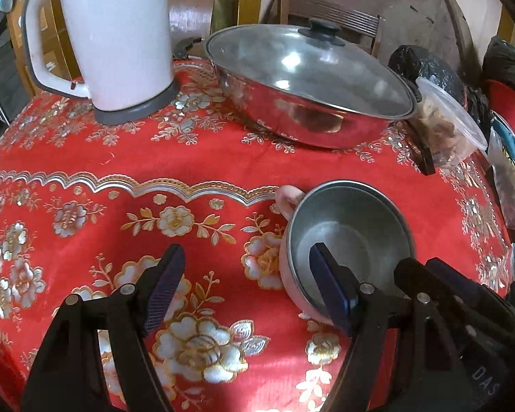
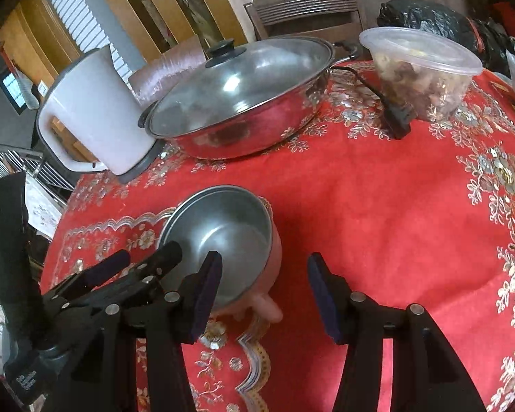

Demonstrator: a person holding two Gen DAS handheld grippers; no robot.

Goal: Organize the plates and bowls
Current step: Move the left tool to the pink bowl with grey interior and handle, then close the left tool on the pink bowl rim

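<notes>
Red cloth with silver and gold flowers covers the table [image 1: 195,168], and on it, near the front, sits a pink bowl [image 1: 350,240] with a steel lining and a small pink handle; the bowl is empty. In the left wrist view it lies at the near right; in the right wrist view it lies at the near left. The left gripper [image 1: 247,288] stands wide open, holding nothing, its right finger in front of the bowl's near rim. The right gripper [image 2: 264,292] is also spread wide and empty, its left finger at the bowl's near right side; whether either finger touches the bowl cannot be told. Far back stands a steel pan [image 1: 309,113] under a glass lid [image 1: 305,65] with a black knob; its contents cannot be made out. Left of it stands a white kettle [image 1: 110,34]. To the pan's right, a clear plastic tub [image 2: 425,72] with a lid holds brownish food.
</notes>
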